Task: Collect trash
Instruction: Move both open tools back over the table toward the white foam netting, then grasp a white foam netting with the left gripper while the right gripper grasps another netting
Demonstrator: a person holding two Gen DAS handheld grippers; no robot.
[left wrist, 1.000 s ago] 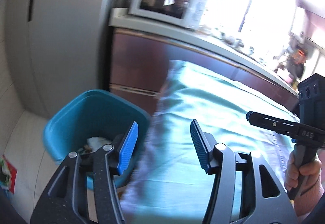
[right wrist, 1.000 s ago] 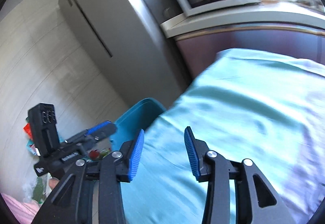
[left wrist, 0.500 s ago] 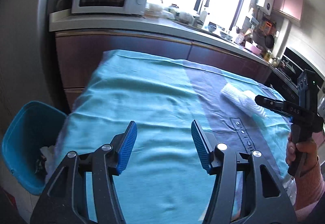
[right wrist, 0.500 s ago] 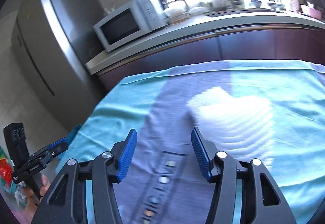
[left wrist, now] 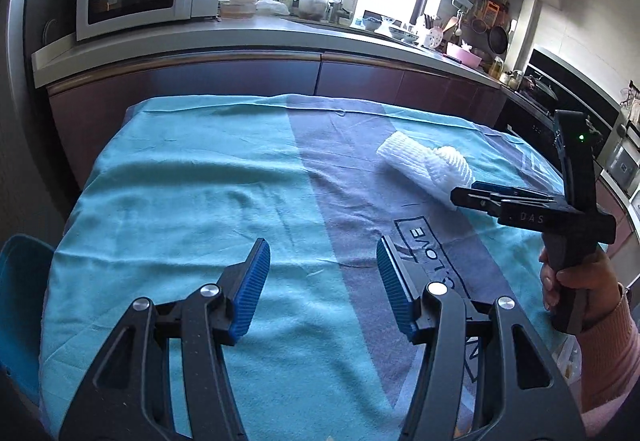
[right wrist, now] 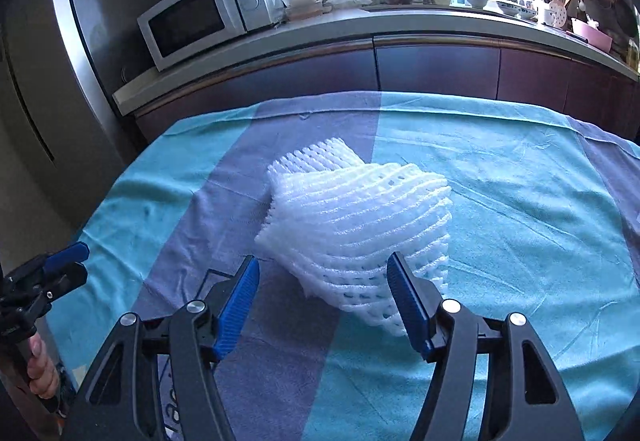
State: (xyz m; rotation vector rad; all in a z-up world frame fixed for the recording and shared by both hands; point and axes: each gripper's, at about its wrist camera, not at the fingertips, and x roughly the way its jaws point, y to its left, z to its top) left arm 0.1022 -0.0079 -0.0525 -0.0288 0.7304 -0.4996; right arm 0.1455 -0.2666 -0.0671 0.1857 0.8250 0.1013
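White foam fruit netting (right wrist: 356, 225) lay mid-cloth on the teal-and-grey tablecloth (right wrist: 520, 201), well clear of its edges, the near end between the right gripper (right wrist: 323, 305) whose jaws had just been opening, unclamped, while the left gripper (left wrist: 323, 281), gaping and empty, had swung away from the blue bin (left wrist: 20, 305).

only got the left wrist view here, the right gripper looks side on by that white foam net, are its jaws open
Observer: Yes. In its own view the right gripper has just been opening, and the foam net lies just ahead, its near edge reaching between the blue pads, neither pressing.
Operator: anything else on the cloth near it
Observer: No, only bare tablecloth around the net there.
Operator: can that view see my gripper
Observer: Yes, the left gripper shows at its left edge, empty, hovering at the cloth's left border.
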